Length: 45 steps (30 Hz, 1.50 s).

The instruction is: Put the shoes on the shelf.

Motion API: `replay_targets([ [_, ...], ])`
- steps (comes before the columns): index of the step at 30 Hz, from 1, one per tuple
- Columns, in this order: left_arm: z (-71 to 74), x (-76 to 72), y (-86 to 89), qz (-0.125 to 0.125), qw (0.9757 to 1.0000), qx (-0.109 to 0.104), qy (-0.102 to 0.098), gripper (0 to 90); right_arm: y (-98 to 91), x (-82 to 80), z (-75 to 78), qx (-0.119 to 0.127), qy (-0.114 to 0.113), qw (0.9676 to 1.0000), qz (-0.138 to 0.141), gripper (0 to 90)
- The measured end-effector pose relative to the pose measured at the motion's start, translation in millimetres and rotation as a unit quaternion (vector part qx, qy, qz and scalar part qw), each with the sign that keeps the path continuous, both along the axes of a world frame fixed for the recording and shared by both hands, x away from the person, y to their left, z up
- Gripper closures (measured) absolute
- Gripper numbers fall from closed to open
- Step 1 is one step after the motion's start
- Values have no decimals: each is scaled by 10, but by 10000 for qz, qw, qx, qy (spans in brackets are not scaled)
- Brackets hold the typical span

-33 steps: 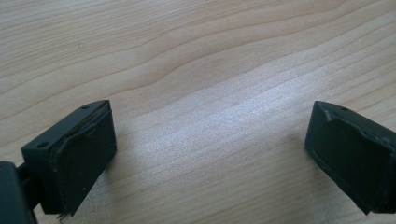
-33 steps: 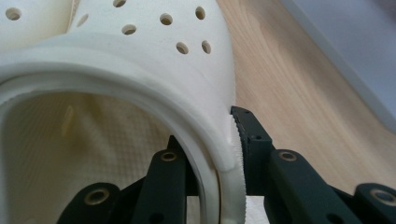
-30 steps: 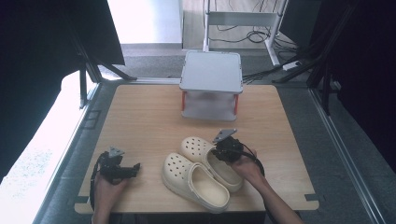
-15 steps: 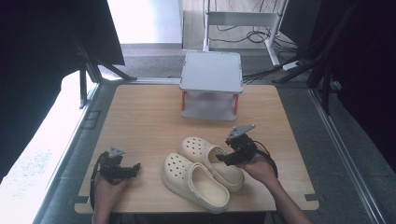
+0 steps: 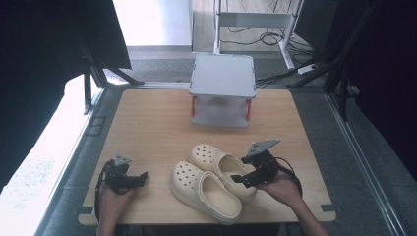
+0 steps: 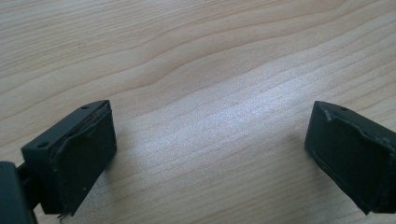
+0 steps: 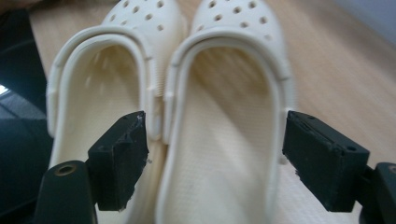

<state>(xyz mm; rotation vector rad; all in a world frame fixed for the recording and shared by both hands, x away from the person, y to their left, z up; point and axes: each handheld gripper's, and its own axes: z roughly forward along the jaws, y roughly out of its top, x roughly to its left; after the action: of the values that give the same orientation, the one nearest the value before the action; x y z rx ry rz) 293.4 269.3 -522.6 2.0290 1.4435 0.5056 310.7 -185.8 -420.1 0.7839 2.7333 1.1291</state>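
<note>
1. Fingers point(image 7: 119, 158) of the right gripper point(image 5: 248, 173) stand wide apart, holding nothing; a second ago they sat further in over the rear clog point(image 5: 223, 169), and they have since drawn back toward its heel, which reads as a release or a fresh line-up
2. The left gripper point(image 5: 132, 179), jaws also wide and empty, has stayed parked on the wooden table point(image 5: 147, 128)
3. Its own view gives bare wood grain between the pads; the right gripper view looks into both clogs from the heels, the front clog point(image 7: 100, 93) touching its partner
4. Farther off, the high view adds the grey stand point(image 5: 222, 81) at the table's far edge
</note>
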Motion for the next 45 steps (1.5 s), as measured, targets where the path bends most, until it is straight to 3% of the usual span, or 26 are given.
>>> replay_targets([
  [12,-1,0,-1,7,10000,-9,-5,20,393,-52,-186,-120,364,9982,453,186],
  [14,-1,0,-1,7,10000,-11,-6,20,459,-51,-212,-203,339,9981,465,187],
  [19,-1,0,-2,8,10000,-11,-6,20,648,-17,-305,-409,274,9979,423,250],
  [26,-1,0,-2,9,10000,-13,-6,20,829,52,-437,-506,265,9980,263,368],
  [29,-1,0,-1,8,10000,-11,-6,20,870,55,-440,-623,225,9973,314,463],
  [32,-1,0,-1,5,10000,-9,-3,20,903,45,-443,-872,108,9959,204,571],
  [34,0,0,0,0,10000,-1,-1,20,903,50,-431,-900,151,9957,143,615],
  [41,0,1,0,0,10000,-5,-1,20,886,68,-384,-975,216,9950,51,653],
  [45,1,0,2,-8,10000,8,6,20,832,69,-292,-863,356,9956,125,654],
])
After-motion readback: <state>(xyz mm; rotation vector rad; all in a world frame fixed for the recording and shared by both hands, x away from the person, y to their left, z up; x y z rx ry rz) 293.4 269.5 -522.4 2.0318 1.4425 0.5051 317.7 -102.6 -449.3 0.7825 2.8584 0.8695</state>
